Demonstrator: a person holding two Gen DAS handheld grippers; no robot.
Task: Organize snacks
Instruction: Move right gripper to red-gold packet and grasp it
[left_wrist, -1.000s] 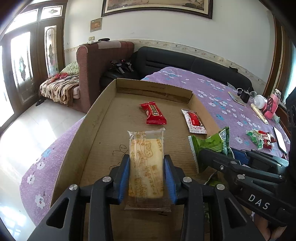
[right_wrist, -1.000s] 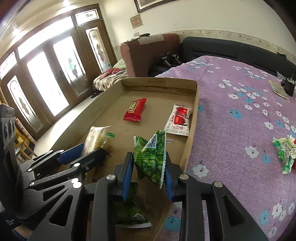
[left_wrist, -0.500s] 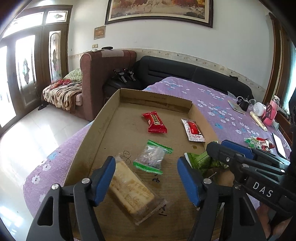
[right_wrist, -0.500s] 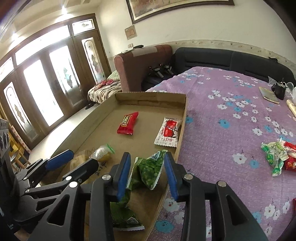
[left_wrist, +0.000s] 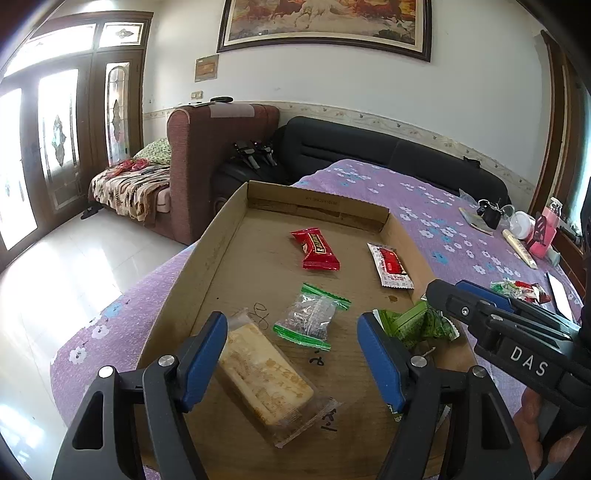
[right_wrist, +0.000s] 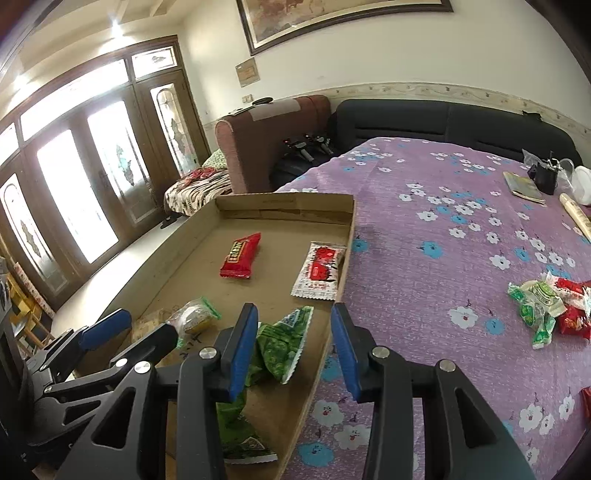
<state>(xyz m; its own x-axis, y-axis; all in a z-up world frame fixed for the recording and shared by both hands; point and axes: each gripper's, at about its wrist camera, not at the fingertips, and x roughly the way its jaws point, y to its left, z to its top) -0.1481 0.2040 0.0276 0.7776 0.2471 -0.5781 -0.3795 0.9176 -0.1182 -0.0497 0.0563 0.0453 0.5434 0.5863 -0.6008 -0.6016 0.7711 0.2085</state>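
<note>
A shallow cardboard tray (left_wrist: 207, 258) lies on the purple flowered cloth. In it lie a yellow biscuit pack (left_wrist: 266, 376), a clear green-edged packet (left_wrist: 312, 321), a red bar (left_wrist: 316, 249), a red-and-white sachet (left_wrist: 389, 264) and green packets (left_wrist: 417, 325). My left gripper (left_wrist: 291, 354) is open and empty above the biscuit pack. My right gripper (right_wrist: 295, 347) is open and empty above a green packet (right_wrist: 284, 343) at the tray's right wall (right_wrist: 332, 321). A second green packet (right_wrist: 236, 432) lies under its left finger.
A pile of loose green and red snacks (right_wrist: 546, 306) lies on the cloth (right_wrist: 424, 206) to the right of the tray. A booklet, a black clip and a white jar stand at the far right. A brown armchair (left_wrist: 218, 158) and a black sofa are behind.
My left gripper let go of the biscuit pack, which now lies slanted in the tray, and drew back. My right gripper opened and dropped the green packet in the tray.
</note>
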